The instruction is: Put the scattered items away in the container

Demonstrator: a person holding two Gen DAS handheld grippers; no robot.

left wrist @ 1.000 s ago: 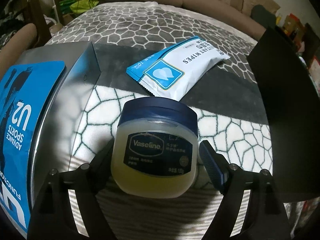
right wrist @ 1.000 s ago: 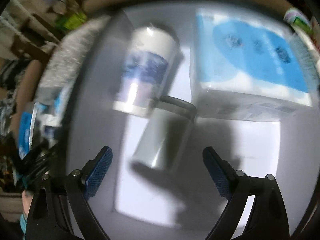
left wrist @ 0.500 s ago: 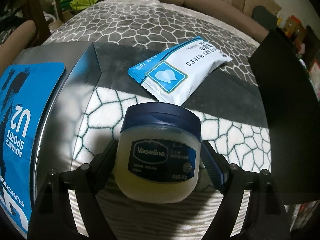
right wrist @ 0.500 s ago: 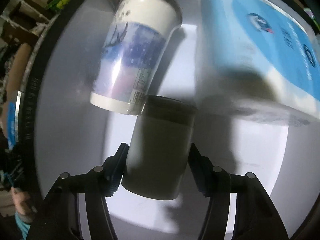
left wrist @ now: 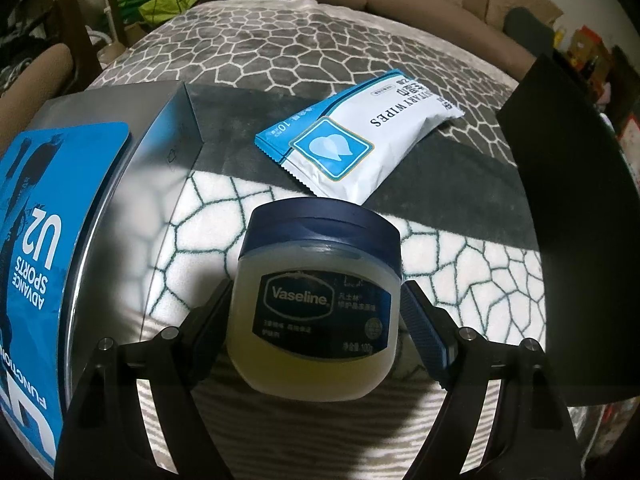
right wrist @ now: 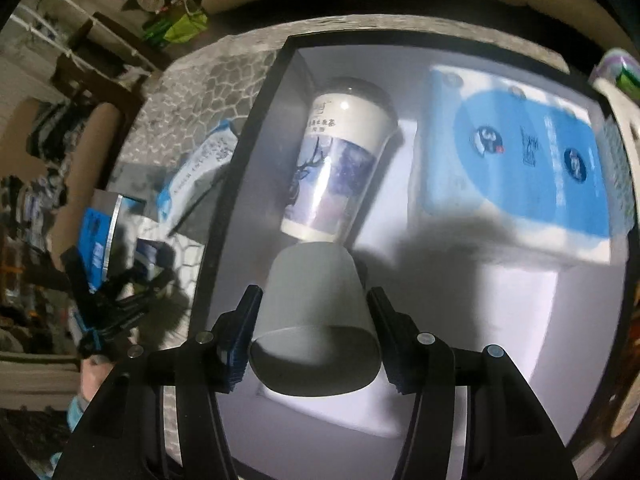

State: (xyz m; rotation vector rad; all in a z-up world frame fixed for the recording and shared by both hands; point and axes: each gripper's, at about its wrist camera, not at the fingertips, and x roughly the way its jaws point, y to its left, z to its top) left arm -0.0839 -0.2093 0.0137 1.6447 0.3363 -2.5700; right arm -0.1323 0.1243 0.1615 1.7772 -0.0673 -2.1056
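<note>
The left tool [left wrist: 316, 312] holds the Vaseline jar [left wrist: 318, 312] between its fingers, above the patterned blanket [left wrist: 320, 48], near the wipes packet [left wrist: 360, 140]. The right tool [right wrist: 310, 332] is clamped narrow on a grey cup [right wrist: 314, 312], over the white inside of the container [right wrist: 520, 320], beside a paper cup [right wrist: 340, 168] and a tissue pack [right wrist: 516, 168].

The clear plastic jar with a dark blue lid [left wrist: 318, 304] carries a label reading "Vaseline" and "100g". The white-and-blue foil sachet [left wrist: 356, 148] reads "WIPES" and "10". The silver-and-blue cardboard box [left wrist: 52, 264] reads "U2", "ADVANCE SPORTS".
</note>
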